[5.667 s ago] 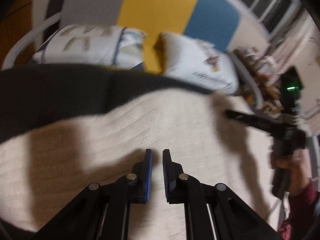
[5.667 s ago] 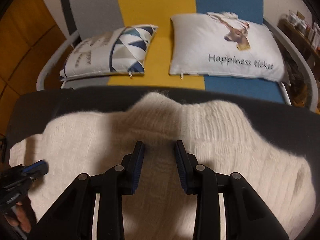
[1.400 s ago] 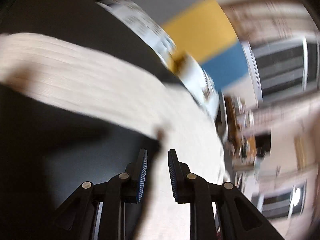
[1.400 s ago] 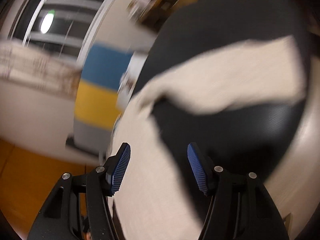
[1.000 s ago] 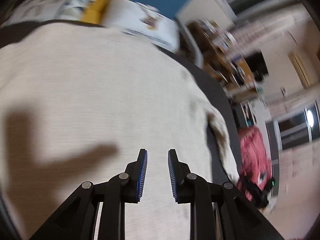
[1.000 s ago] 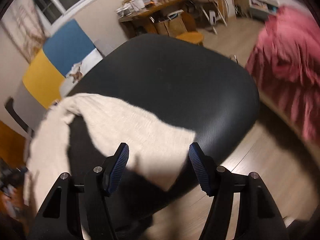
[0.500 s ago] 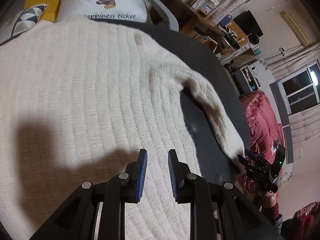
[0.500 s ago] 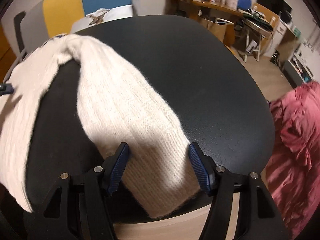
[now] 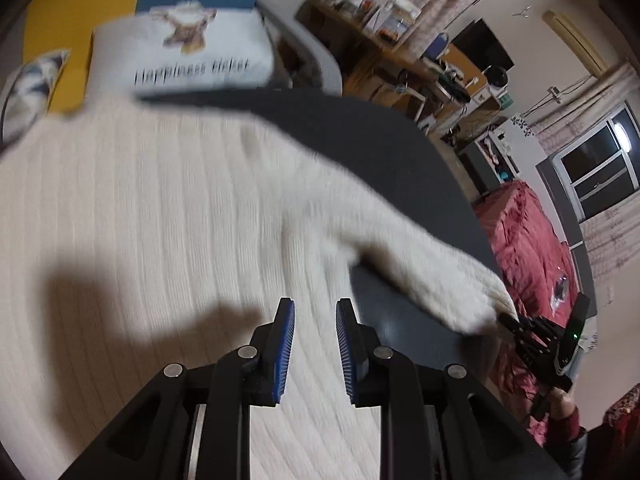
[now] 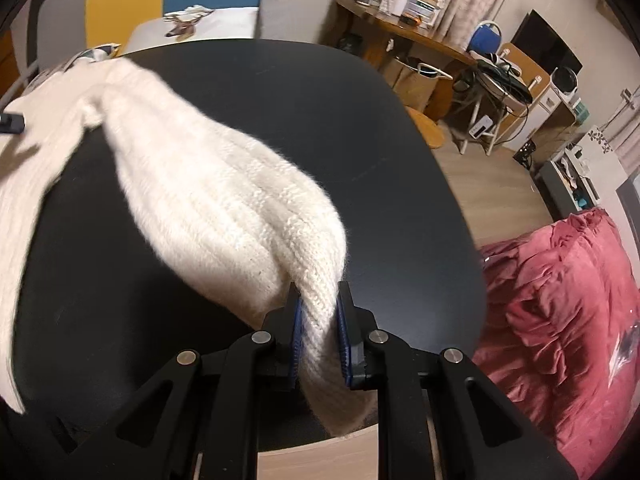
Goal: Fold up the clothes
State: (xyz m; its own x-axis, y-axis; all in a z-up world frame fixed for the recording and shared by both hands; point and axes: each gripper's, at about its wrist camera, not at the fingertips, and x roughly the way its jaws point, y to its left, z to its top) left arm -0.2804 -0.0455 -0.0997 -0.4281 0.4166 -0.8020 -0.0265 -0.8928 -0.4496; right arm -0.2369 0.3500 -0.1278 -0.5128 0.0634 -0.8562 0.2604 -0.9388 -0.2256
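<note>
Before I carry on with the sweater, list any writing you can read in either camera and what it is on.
"Happiness ticket": on the white pillow with the deer picture, blurred in the left wrist view but legible.
Jars and boxes on the wooden desk: any labels too small to read.
Green sign on the far wall: too small to read.
Nothing readable on the sweater.

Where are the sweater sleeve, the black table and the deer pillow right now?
sweater sleeve [image 10: 224, 216], right wrist view, on its knit middle.
black table [image 10: 304, 120], right wrist view, on bare top.
deer pillow [image 9: 180, 56], left wrist view, on its printed face.
</note>
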